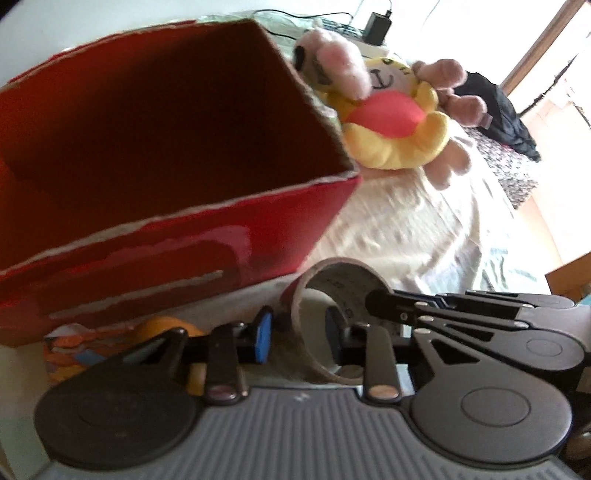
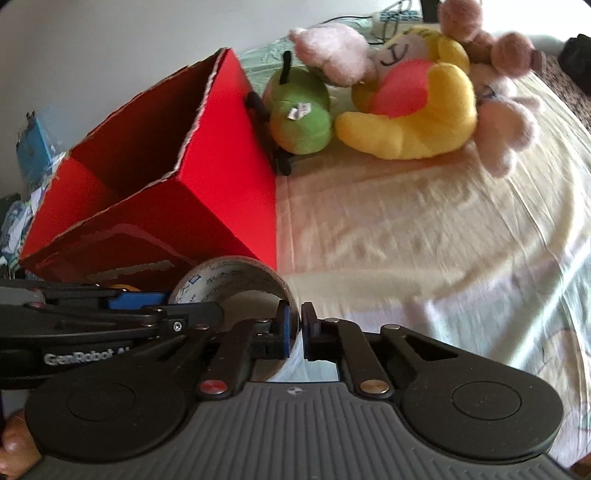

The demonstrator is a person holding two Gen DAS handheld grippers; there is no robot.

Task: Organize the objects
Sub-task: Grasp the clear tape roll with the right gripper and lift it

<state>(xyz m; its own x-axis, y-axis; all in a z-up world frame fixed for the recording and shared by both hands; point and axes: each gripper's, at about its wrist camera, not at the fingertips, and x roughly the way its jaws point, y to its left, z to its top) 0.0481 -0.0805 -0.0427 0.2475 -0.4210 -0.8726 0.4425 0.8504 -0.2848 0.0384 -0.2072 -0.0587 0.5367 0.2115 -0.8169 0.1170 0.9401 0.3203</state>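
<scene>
A roll of brown packing tape hangs just in front of the red cardboard box, held from both sides. My left gripper is shut on the roll's left wall, one blue pad inside the ring and one outside. My right gripper is shut on the opposite wall; it reaches in from the right in the left wrist view. The left gripper enters from the left in the right wrist view. The box stands open-topped, and what shows of its inside is bare.
Plush toys lie beyond the box on the cream bedsheet: a yellow one, a green one, a pink one and a brown one. A dark garment, a black adapter, and papers lie around.
</scene>
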